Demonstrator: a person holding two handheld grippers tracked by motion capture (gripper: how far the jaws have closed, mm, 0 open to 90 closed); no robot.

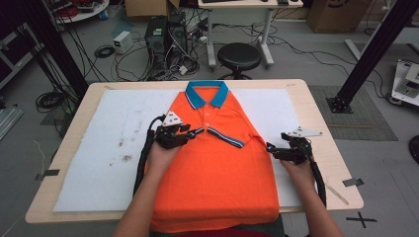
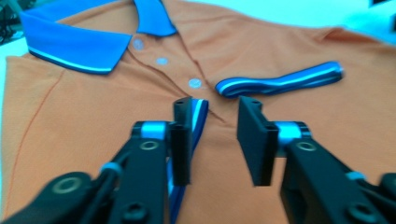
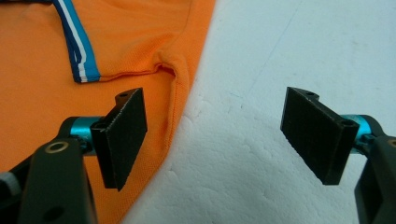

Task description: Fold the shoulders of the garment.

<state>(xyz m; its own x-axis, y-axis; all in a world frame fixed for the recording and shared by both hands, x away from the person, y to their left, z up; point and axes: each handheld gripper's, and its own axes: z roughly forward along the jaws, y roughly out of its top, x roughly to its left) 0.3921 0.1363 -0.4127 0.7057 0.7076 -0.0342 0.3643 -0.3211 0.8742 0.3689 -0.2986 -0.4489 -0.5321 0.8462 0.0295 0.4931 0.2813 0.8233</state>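
Orange short-sleeved polo shirt with blue collar, flat on white foam sheet over table. Left gripper above its chest, jaws parted, gripping nothing; right gripper at shirt's right edge, jaws wide apart.

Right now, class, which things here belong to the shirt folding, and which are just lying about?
In the job:
orange polo shirt
left hand-held gripper
right hand-held gripper
white foam sheet

Lying about:
black stool
computer tower
floor cables
cardboard box
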